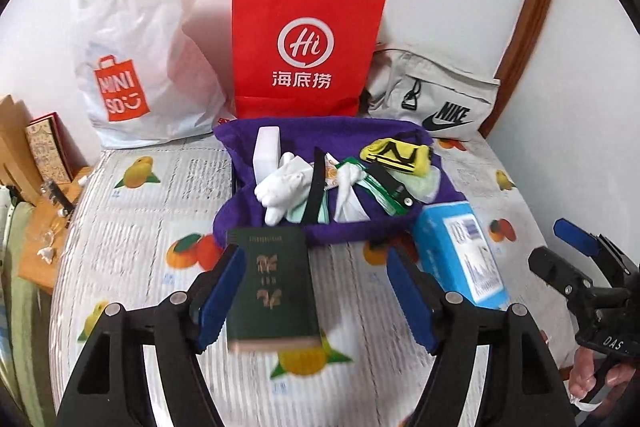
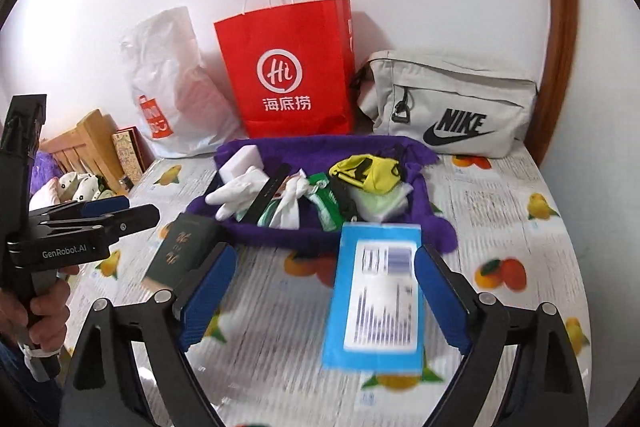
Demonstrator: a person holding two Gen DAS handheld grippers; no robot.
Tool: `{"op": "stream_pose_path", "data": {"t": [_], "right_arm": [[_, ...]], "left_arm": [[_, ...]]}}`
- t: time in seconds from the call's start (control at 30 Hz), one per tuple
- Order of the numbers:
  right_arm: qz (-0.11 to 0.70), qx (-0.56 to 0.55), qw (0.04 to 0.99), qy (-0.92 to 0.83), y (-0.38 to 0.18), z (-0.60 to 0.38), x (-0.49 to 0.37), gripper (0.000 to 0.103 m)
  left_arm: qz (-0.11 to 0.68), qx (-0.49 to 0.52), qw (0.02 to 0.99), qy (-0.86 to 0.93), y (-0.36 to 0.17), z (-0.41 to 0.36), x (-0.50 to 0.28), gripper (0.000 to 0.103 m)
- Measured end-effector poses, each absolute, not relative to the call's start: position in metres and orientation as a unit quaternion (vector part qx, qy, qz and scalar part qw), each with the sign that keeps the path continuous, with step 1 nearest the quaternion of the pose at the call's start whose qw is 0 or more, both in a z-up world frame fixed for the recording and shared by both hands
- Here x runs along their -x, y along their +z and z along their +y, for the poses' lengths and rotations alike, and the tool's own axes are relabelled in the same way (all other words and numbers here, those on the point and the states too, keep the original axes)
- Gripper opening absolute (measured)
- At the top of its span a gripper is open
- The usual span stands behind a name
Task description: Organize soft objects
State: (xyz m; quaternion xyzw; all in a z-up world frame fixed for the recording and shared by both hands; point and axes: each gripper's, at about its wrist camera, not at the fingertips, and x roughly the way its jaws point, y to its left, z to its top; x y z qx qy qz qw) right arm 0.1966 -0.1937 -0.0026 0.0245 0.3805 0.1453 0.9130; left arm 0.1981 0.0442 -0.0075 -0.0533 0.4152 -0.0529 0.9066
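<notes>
A purple cloth (image 1: 360,231) (image 2: 436,223) lies spread on the fruit-print table cover, rumpled up at its edges. On it rest white gloves (image 1: 280,183) (image 2: 236,191), a white foam block (image 1: 267,143), a yellow-and-black fabric piece (image 1: 396,155) (image 2: 368,175), green-and-white packets and a black strap. My left gripper (image 1: 316,263) is open. A dark green booklet (image 1: 276,291) lies between its blue pads, clear of the right pad. My right gripper (image 2: 326,255) is open too, with a light blue pack (image 2: 376,299) lying between its pads.
Against the back wall stand a white Miniso plastic bag (image 1: 140,67), a red paper bag (image 1: 308,47) and a grey Nike bag (image 1: 432,95). A wooden shelf (image 1: 40,247) with small items sits left of the table. A brown door frame (image 2: 560,27) rises at the right.
</notes>
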Motion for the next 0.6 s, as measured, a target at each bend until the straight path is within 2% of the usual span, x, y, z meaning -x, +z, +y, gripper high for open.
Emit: {"op": "stream_pose_path", "data": {"t": [0.07, 0.27, 0.6], "right_arm": [[0.377, -0.031, 0.914, 0.148, 0.001, -0.197, -0.182, 0.093], [0.354, -0.035, 0.925, 0.132, 0.013, -0.209, -0.13, 0.098], [0.359, -0.061, 0.924, 0.115, 0.018, -0.227, -0.076, 0.098]], "left_arm": [[0.409, 0.051, 0.91, -0.052, -0.003, 0.039, -0.182, 0.081], [0.394, 0.033, 0.918, -0.029, 0.008, 0.022, -0.133, 0.091], [0.371, 0.0, 0.928, -0.013, 0.023, -0.001, -0.076, 0.092]]}}
